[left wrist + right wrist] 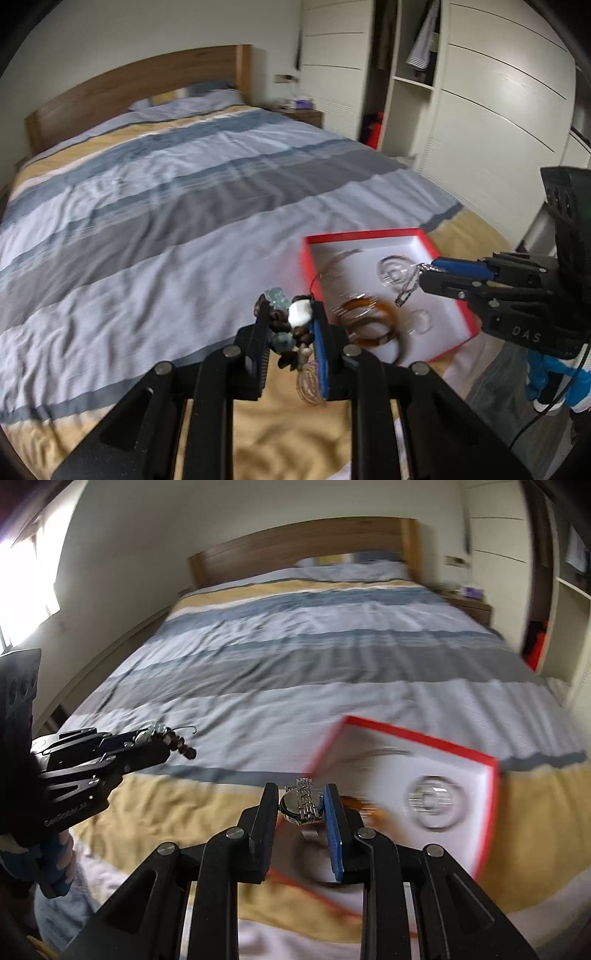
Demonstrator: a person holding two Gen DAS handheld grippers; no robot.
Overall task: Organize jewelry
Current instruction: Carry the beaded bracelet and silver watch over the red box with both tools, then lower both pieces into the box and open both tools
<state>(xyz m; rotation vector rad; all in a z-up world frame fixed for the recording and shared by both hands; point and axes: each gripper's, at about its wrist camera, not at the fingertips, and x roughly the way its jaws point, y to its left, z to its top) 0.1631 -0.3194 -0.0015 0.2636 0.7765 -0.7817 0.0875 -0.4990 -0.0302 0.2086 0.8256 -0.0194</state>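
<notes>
In the left wrist view my left gripper [290, 314] is shut on a beaded bracelet [295, 317] of brown beads, a white bead and a pale blue stone. It hangs just left of a red box [461, 314] with a white inside. An amber bangle [373, 325], a clear bangle [395, 271] and a thin silver bangle [340, 258] lie in that box. My right gripper [301, 794] is shut on a silver metal-link watch [303, 805] above the red box's [487, 797] near left corner. Each gripper shows in the other view: the right gripper [424, 275] over the box, the left gripper [166, 744] at the left.
The box lies on a bed with a striped blue, grey and yellow duvet [166, 206] and a wooden headboard [122, 88]. White wardrobes [491, 110] stand to the right, with a nightstand [303, 114] beside the bed. A blue-gloved hand [55, 864] holds the left gripper.
</notes>
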